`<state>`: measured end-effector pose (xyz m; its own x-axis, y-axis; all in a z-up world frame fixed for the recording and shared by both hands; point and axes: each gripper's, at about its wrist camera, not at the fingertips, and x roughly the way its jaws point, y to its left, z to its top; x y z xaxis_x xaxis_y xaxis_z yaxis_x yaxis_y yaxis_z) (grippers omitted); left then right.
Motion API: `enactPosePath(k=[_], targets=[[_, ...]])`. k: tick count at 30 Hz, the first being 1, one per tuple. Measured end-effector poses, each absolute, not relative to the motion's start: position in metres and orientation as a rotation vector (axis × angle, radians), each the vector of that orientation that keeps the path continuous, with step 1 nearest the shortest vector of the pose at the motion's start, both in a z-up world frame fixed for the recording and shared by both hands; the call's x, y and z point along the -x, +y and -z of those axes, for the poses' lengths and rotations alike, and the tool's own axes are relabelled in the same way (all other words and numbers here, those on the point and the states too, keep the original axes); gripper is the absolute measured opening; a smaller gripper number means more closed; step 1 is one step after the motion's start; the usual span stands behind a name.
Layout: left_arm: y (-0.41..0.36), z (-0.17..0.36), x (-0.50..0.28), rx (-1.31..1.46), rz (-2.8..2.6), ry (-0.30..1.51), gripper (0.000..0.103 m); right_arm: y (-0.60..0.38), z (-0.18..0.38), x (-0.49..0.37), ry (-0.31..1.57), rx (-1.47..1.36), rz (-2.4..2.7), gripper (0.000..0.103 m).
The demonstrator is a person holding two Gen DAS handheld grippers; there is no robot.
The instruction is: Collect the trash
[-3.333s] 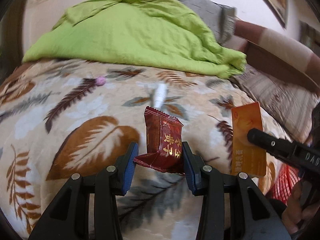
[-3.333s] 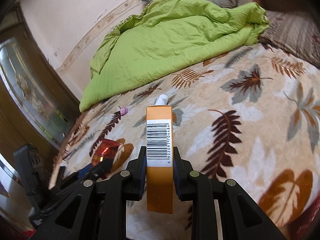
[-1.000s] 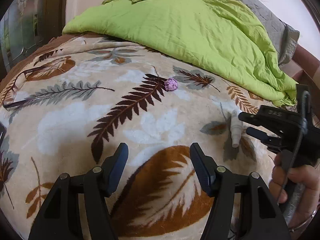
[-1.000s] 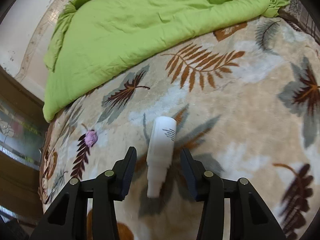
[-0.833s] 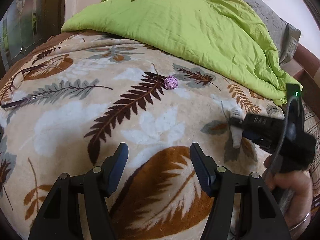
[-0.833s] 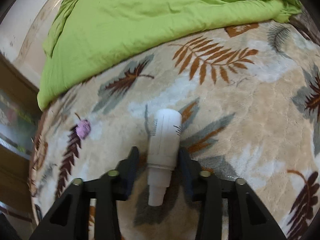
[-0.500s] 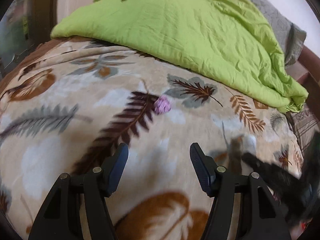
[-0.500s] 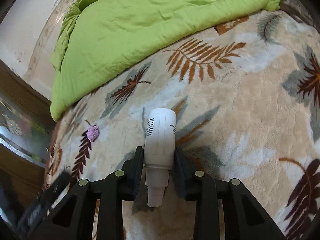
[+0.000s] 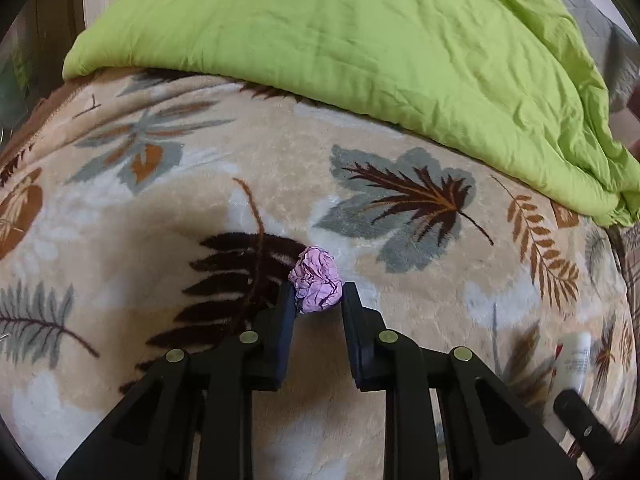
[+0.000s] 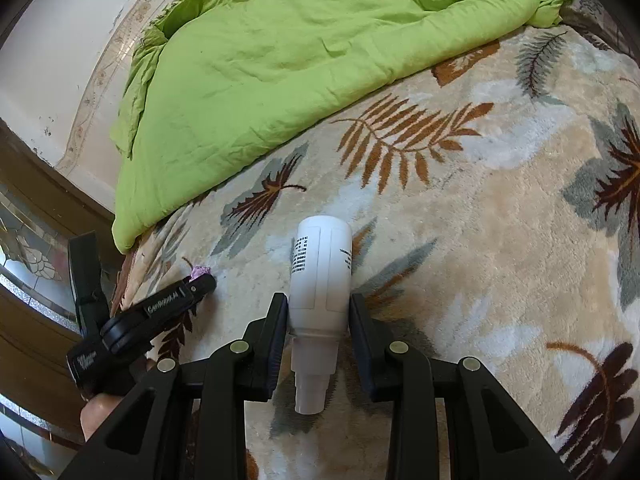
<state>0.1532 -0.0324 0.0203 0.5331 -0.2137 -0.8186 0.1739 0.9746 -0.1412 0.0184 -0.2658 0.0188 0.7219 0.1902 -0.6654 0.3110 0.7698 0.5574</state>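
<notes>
The left gripper (image 9: 316,300) has its fingers (image 9: 286,312) closed on a crumpled pink paper ball (image 9: 316,279), which sits on the leaf-patterned blanket (image 9: 420,300) covering the bed. The ball is pinched at the fingertips, over the tip of a dark brown leaf print, toward the middle of the bed. In the right wrist view the same gripper (image 10: 202,280) shows from the side, and only a small pink bit of the ball (image 10: 199,270) peeks past its tip, near the left edge of the bed.

The right gripper (image 10: 319,312) has its fingers (image 10: 276,320) pressed against both sides of a white plastic bottle (image 10: 322,276). The bottle lies along the fingers, its narrow neck pointing back toward the camera and its barcode label facing up. In the left wrist view the bottle (image 9: 574,360) appears toward the right edge of the bed.

A rumpled green quilt (image 10: 304,40) lies piled across the far side of the bed.
</notes>
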Motion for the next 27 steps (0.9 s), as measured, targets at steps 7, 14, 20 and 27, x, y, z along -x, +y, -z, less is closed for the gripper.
enactPosePath(k=[7,14,20,27], targets=[[-0.021,-0.040,-0.090,0.019,0.318,0.938,0.022,-0.256,-0.032,-0.002,0.762,-0.649,0.067,0.033],[-0.015,-0.061,-0.001,-0.026,0.401,0.884,0.022,-0.232,-0.051,0.051,0.730,-0.506,0.048,0.033],[-0.009,-0.069,0.073,-0.081,0.436,0.829,0.022,-0.221,-0.044,0.115,0.744,-0.456,0.046,0.033],[-0.014,-0.057,0.118,-0.115,0.423,0.800,0.022,-0.208,-0.048,0.165,0.720,-0.426,0.052,0.033]])
